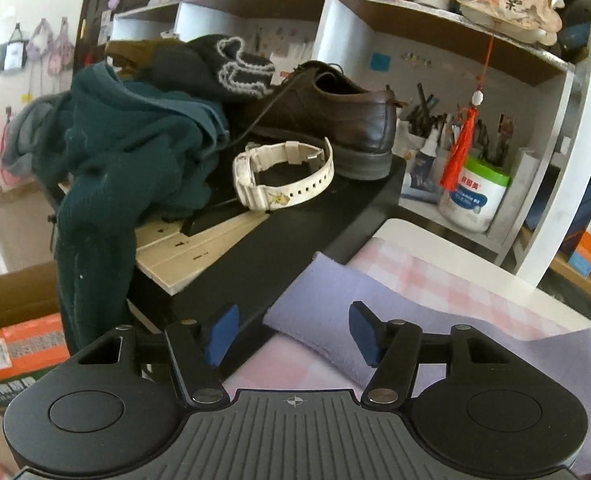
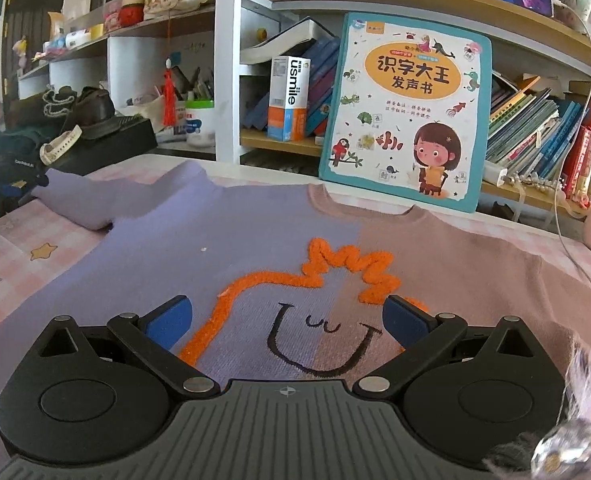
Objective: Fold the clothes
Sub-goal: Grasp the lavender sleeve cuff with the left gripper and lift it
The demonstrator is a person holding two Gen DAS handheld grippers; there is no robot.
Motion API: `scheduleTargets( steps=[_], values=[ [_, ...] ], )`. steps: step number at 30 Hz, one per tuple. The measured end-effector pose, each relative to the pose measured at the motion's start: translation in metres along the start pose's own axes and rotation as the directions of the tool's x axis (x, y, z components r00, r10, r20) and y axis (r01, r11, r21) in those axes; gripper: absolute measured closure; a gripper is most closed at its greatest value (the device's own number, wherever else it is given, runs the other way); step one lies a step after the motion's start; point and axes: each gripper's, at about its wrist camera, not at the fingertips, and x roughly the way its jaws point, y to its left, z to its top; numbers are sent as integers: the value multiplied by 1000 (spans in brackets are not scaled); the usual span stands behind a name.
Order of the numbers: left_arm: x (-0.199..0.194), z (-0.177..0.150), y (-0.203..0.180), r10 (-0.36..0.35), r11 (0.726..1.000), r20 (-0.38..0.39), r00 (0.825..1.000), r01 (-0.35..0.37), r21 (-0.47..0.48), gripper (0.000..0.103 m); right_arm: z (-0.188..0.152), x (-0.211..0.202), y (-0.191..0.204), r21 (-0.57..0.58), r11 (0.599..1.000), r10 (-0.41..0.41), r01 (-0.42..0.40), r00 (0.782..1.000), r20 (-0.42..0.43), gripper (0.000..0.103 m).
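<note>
Flat on the pink-checked tabletop [image 2: 11, 240] a sweater [image 2: 223, 240] is spread front up, lilac on one half and dusty pink on the other, with an orange fuzzy outline and a stitched smiling face. Above that face the right gripper [image 2: 287, 320] is held with its jaws wide apart and nothing between them. The left gripper [image 1: 293, 334] is seen over the lilac sleeve [image 1: 335, 292], its jaws likewise parted and empty. Beside the sleeve a black stand [image 1: 279, 240] carries a brown shoe [image 1: 327, 120], a white watch [image 1: 283, 176] and a dark green garment [image 1: 127, 148]. A picture book [image 2: 405, 112] is propped against the bookshelf [image 2: 415, 4] behind the collar.
</note>
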Motion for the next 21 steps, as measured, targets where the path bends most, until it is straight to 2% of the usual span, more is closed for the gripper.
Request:
scheduleTargets(
  steps=[4, 6, 10, 14, 16, 17, 18, 19, 21],
  values=[
    [-2, 1, 5, -52, 997, -3, 999, 52, -52, 43, 0, 0, -1, 6, 1000, 3, -3, 1000, -1, 1],
    [-2, 0, 1, -73, 996, -5, 997, 73, -43, 43, 0, 1, -2, 9, 1000, 4, -4, 1000, -5, 1],
    [11, -3, -9, -76, 997, -54, 996, 76, 1, 43, -1, 1, 0, -3, 1000, 5, -5, 1000, -11, 1],
    [15, -1, -3, -88, 994, -39, 995, 85, -67, 43, 0, 3, 2, -15, 1000, 20, -20, 1000, -22, 1],
    [15, -1, -5, -78, 995, -38, 996, 76, -68, 43, 0, 3, 2, -15, 1000, 20, -20, 1000, -23, 1],
    [16, -1, -8, -68, 996, -39, 997, 66, -61, 48, 0, 3, 2, -15, 1000, 17, -17, 1000, -22, 1],
    [17, -1, -10, -70, 996, -38, 997, 68, -52, 59, 0, 3, 3, -15, 1000, 13, -13, 1000, -20, 1],
    [19, -2, -12, -89, 995, -48, 995, 86, -56, 80, 0, 2, 3, -16, 1000, 8, -8, 1000, -17, 1],
    [22, -2, -16, -120, 991, -56, 991, 116, -65, 86, 0, 2, 4, -19, 1000, 1, -2, 1000, -13, 1]
  ],
)
